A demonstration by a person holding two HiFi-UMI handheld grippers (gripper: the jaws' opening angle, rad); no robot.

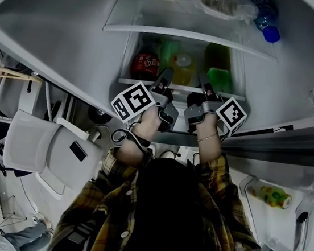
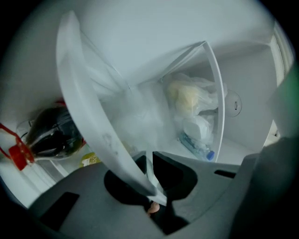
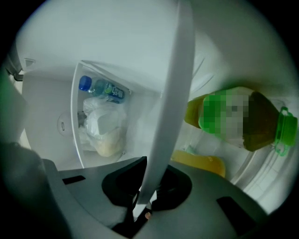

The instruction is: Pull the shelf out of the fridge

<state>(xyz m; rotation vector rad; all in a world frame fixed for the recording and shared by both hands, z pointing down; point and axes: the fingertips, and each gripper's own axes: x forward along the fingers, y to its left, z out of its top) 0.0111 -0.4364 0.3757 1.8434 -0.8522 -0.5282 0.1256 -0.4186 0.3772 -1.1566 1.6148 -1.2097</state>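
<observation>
In the head view the fridge stands open, and the white front rim of the lower shelf runs between both grippers. The left gripper and the right gripper reach level into the fridge side by side. My left gripper is shut on the shelf's white rim, which runs between its jaws. My right gripper clamps the same rim the same way. Behind the rim lie a red-capped cola bottle and a green-capped bottle.
An upper shelf carries plastic bags and a blue-capped water bottle. A yellow item lies near the green-capped bottle. The fridge door with a bottle in its bin hangs at right. A white chair stands at left.
</observation>
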